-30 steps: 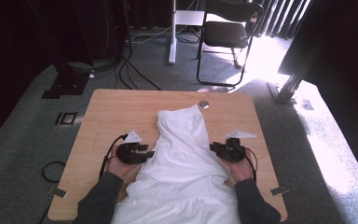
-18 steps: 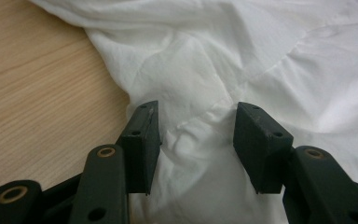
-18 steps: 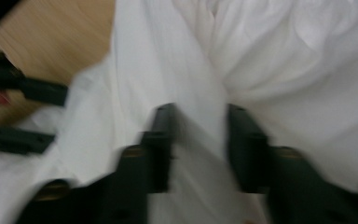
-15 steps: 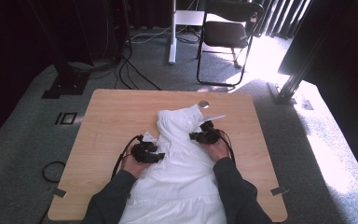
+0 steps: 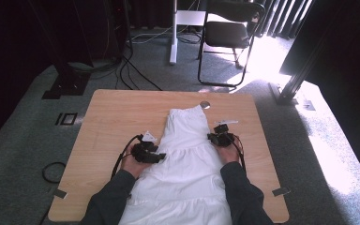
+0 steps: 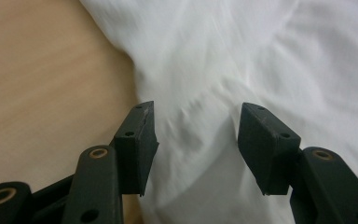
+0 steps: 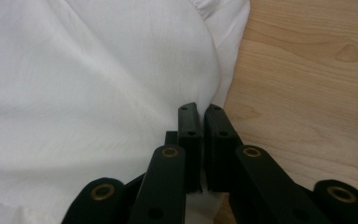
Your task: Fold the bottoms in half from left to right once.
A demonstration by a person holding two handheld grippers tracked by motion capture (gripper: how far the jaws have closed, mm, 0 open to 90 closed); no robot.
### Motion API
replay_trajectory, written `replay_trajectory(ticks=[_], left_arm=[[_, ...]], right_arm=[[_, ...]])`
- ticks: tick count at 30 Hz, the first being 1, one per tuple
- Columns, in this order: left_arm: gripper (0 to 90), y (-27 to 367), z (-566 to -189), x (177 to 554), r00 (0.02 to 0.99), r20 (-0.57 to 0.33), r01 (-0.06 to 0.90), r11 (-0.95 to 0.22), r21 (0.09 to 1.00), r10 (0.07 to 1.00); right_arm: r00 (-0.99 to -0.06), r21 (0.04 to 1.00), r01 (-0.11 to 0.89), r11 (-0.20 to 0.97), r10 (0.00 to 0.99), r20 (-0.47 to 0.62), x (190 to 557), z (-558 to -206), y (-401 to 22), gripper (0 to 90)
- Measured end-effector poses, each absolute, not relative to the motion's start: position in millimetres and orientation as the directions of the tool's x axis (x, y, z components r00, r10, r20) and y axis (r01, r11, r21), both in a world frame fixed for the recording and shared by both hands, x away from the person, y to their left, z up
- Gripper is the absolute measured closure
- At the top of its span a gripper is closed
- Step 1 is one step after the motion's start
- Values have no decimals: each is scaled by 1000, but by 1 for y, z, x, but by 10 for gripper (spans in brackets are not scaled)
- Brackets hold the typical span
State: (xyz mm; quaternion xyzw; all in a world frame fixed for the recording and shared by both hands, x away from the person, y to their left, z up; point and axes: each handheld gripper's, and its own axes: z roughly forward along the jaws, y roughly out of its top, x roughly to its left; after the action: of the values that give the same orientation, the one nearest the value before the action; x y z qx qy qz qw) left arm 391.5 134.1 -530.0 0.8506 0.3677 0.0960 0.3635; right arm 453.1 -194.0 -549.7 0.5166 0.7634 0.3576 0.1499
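A white, tiered cotton garment (image 5: 187, 159) lies flat along the middle of the light wooden desk (image 5: 117, 112). The right gripper (image 7: 199, 116) is clenched on the garment's edge; the left gripper (image 6: 193, 126), jaws just widening, hangs released over the opposite edge. Folding seems underway; next, the left must pinch cloth.

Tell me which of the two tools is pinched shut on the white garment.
The right tool, at the white garment's right edge: its jaws meet on the fabric. The left tool, on the left side, has jaws parted, just opening, cloth loose between them.
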Motion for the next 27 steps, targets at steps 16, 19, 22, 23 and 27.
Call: replay_trajectory(ticks=[16, 19, 22, 23, 27], left_arm=[[688, 118, -542, 378, 783, -73, 507, -565, 652, 618], [687, 125, -546, 354, 799, -74, 482, -562, 672, 597], [687, 129, -547, 343, 813, -70, 461, -566, 683, 578], [687, 130, -548, 342, 811, -77, 465, -559, 687, 580], [693, 130, -548, 344, 813, -84, 466, -556, 688, 576]], right_arm=[[-447, 683, 685, 252, 887, 120, 404, -548, -187, 801], [-475, 662, 713, 231, 854, 214, 375, -549, -192, 809], [-494, 627, 736, 256, 837, 238, 358, -546, -194, 721], [-500, 635, 729, 256, 833, 238, 356, -542, -196, 662], [-466, 739, 660, 134, 845, 263, 369, -517, -205, 568]])
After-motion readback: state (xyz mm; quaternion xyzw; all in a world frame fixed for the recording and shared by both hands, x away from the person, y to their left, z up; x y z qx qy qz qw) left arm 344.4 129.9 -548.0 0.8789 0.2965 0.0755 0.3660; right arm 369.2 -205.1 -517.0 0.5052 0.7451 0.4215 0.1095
